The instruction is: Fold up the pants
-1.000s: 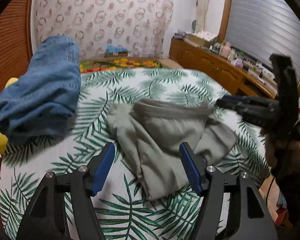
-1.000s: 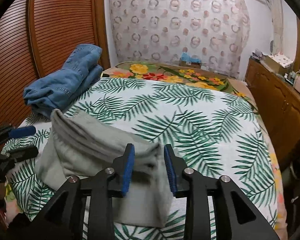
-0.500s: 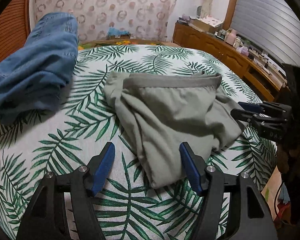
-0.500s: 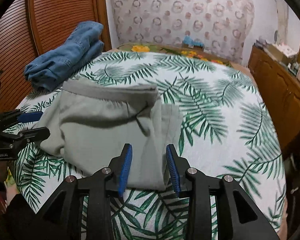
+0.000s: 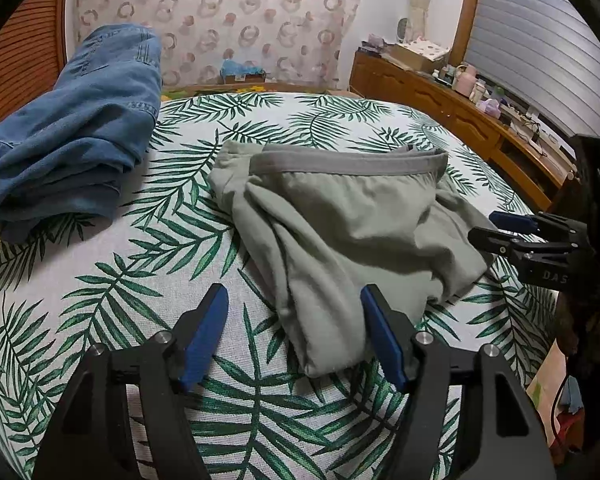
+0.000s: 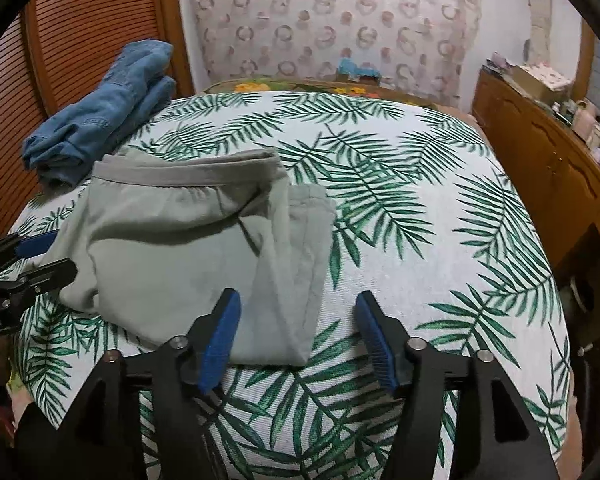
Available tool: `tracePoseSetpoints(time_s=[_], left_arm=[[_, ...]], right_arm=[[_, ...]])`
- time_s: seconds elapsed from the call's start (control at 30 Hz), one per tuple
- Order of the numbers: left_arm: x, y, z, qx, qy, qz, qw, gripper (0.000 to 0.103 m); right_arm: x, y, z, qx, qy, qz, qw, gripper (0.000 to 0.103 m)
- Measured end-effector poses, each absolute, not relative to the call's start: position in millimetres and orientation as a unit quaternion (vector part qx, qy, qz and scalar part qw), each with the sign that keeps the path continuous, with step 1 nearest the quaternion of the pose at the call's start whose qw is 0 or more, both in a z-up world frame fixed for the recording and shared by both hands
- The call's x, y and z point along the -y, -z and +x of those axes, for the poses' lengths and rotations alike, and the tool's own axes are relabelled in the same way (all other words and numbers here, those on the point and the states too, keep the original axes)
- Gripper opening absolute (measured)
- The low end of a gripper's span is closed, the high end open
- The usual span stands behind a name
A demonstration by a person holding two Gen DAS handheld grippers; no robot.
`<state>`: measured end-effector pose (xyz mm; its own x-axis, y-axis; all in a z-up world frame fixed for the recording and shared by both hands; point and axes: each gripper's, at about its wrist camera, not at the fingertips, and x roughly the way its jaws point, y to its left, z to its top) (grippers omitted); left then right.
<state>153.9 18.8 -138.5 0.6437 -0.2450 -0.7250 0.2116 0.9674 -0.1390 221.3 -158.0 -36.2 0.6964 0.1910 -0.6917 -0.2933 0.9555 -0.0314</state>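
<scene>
Grey-green pants [image 5: 340,232] [image 6: 188,248] lie folded in a loose bundle on the palm-leaf bedspread [image 5: 148,272] [image 6: 420,240], waistband on the far side. My left gripper [image 5: 294,330] stands open just above the bundle's near corner, and its pads do not press on the cloth. My right gripper [image 6: 298,334] hangs over the other near corner with its jaws opening; the cloth lies below and between the pads, released. In the left wrist view, the right gripper [image 5: 516,232] shows at the right edge of the pants.
Folded blue jeans [image 5: 72,132] [image 6: 100,116] lie at the bed's left side beside a slatted wooden door [image 6: 80,52]. A wooden dresser [image 6: 548,168] with small items runs along the right. A patterned curtain [image 5: 220,20] hangs behind the bed.
My right gripper has lowered the pants corner onto the bed and spread its jaws off it. The lifted fold now lies flat. Both views sit lower over the bed.
</scene>
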Motion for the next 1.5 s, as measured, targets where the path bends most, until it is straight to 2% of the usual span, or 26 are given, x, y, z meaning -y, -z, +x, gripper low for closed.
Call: tracePoseSetpoints(time_s=[0.67,0.77,0.83,0.87,0.93,0.97,1.0,1.03,1.17,1.3,1.5], left_arm=[[-18.4,138.3,153.7,-0.4,0.125,-0.014,0.908,0.07],[-16.8,138.0,154.7,-0.4,0.123,-0.01,0.908,0.07],[-15.8,138.6,155.0,-0.4,0.123,-0.007,0.908,0.07],[-16.1,138.5,154.9,-0.399,0.122,-0.007,0.909,0.07],[-16.2,138.4,154.7,-0.399,0.123,-0.007,0.909,0.07],[-16.0,138.5,154.5,-0.399,0.123,-0.007,0.908,0.07],[-15.9,138.5,154.5,-0.4,0.123,-0.006,0.908,0.07],[-16.0,138.5,154.5,-0.4,0.123,-0.006,0.908,0.07],[-15.9,138.4,154.4,-0.399,0.124,-0.009,0.908,0.07],[-16.5,137.9,155.2,-0.398,0.125,-0.011,0.909,0.07],[-21.7,136.3,152.1,-0.404,0.123,-0.021,0.906,0.07]], right_arm=[[173.7,37.3,195.1,-0.349,-0.162,-0.08,0.919,0.068],[172.9,34.4,191.4,-0.348,-0.177,-0.087,0.917,0.056],[170.4,35.0,190.0,-0.351,-0.184,-0.098,0.913,0.042],[170.1,35.5,189.5,-0.351,-0.186,-0.101,0.912,0.041],[171.5,35.2,190.3,-0.353,-0.198,-0.097,0.909,0.028],[172.6,34.5,190.9,-0.353,-0.197,-0.095,0.91,0.024],[174.8,33.3,191.2,-0.351,-0.195,-0.094,0.911,0.014],[176.2,32.7,191.3,-0.351,-0.197,-0.096,0.911,0.009],[188.9,25.5,185.5,-0.327,-0.182,-0.082,0.924,0.003],[207.2,21.1,183.1,-0.312,-0.168,-0.051,0.934,0.003],[200.0,28.4,185.0,-0.32,-0.174,-0.065,0.929,0.003]])
